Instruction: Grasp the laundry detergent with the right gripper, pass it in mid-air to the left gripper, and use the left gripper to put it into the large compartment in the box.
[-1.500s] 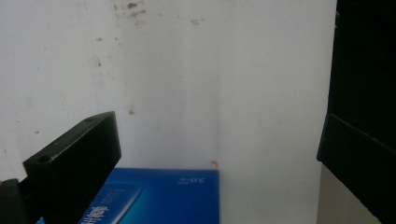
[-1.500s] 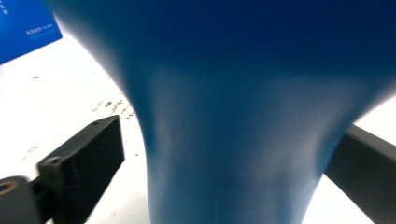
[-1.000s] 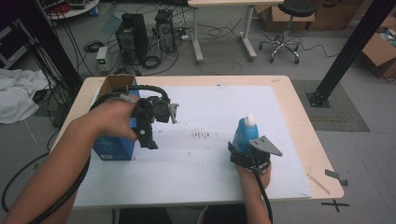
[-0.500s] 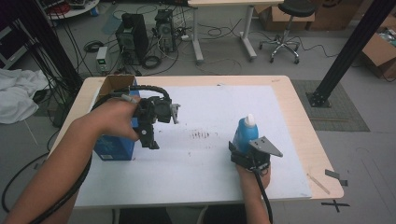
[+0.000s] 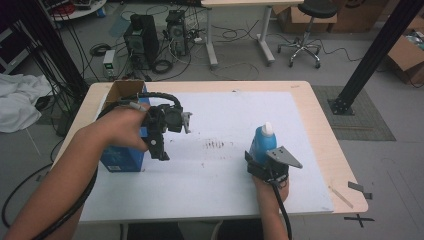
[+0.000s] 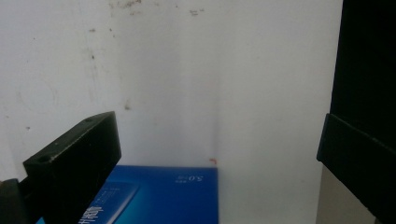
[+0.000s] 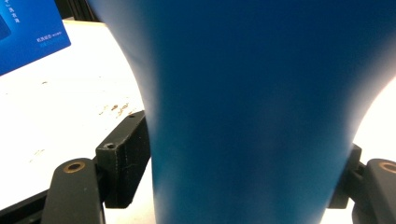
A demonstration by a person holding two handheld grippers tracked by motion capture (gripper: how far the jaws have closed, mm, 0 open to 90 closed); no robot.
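Note:
A blue bottle (image 5: 262, 142) with a white cap stands upright on the white mat (image 5: 215, 175), right of centre. My right gripper (image 5: 260, 167) has just been closing its jaws, and both now press on the lower body of the blue bottle (image 7: 247, 116). A blue box (image 5: 122, 156) stands at the left of the mat. My left gripper (image 5: 159, 152) hangs just right of that box, pointing down at the mat. Seen from the left gripper (image 6: 217, 140) itself, the jaws stand wide open with nothing between them, and the top of the blue box (image 6: 159, 193) lies below.
An open cardboard box (image 5: 122, 91) sits behind the blue box at the table's far left corner. The wooden table edge (image 5: 332, 150) runs close to the right of the bottle. Dark smudges (image 5: 215, 145) mark the mat's middle. The blue box (image 7: 28, 32) also shows far off in the right gripper view.

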